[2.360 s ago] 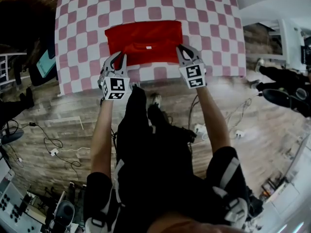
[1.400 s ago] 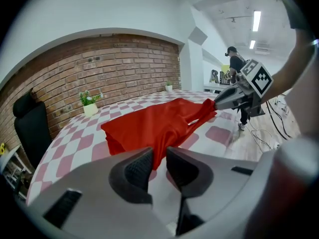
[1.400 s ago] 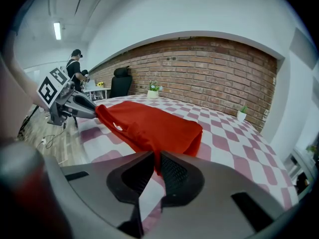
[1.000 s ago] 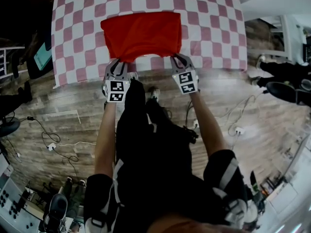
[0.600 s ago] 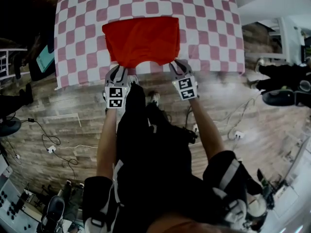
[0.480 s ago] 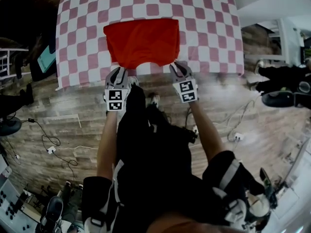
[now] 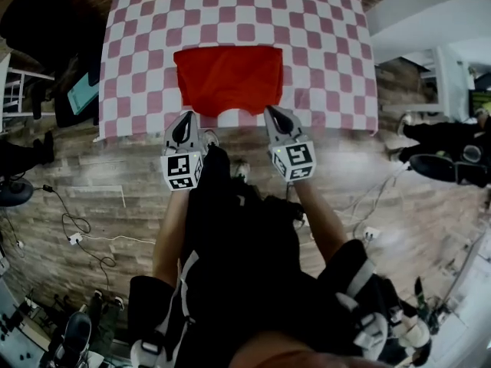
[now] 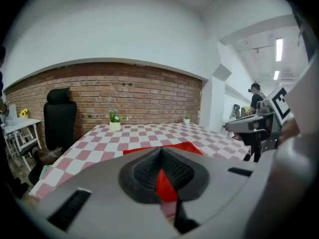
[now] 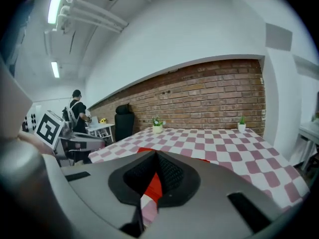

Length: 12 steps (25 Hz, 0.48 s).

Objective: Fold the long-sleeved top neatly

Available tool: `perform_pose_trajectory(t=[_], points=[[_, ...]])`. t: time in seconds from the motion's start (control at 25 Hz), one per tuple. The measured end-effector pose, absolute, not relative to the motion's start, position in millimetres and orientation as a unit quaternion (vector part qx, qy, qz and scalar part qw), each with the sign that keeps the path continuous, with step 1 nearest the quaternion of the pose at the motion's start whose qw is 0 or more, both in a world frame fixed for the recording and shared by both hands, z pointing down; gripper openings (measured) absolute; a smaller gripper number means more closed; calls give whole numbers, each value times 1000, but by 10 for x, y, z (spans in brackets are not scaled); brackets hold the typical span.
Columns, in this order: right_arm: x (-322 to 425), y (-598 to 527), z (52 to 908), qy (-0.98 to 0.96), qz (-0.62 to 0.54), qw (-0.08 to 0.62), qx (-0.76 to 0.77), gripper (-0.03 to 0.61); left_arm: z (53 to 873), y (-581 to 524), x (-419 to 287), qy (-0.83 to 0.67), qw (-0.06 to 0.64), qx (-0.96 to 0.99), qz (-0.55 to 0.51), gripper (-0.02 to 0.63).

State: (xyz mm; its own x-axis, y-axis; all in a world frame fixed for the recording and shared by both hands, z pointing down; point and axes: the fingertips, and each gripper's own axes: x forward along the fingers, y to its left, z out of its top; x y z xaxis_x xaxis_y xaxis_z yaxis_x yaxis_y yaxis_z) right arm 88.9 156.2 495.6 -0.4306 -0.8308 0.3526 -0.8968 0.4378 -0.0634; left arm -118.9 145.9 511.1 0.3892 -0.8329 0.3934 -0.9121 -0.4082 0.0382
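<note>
Both forearms reach forward side by side. The left gripper (image 7: 186, 119) and right gripper (image 7: 273, 114) tilt slightly downward, marker cubes facing up. Each pair of jaws has just closed tip to tip with nothing between them. The folded red long-sleeved top (image 7: 228, 79) lies flat on the checkered tablecloth (image 7: 322, 44), just beyond both tips.

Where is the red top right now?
In the head view, the red top lies flat on the checked table, near its front edge, just past the left gripper and the right gripper.
</note>
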Motion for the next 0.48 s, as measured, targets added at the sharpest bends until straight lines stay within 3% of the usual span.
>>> perform_pose_trajectory(t=[0.48], points=[[310, 942, 4268, -857, 107, 113, 491, 9, 4653, 1072, -1456, -549, 139, 815, 122, 6]])
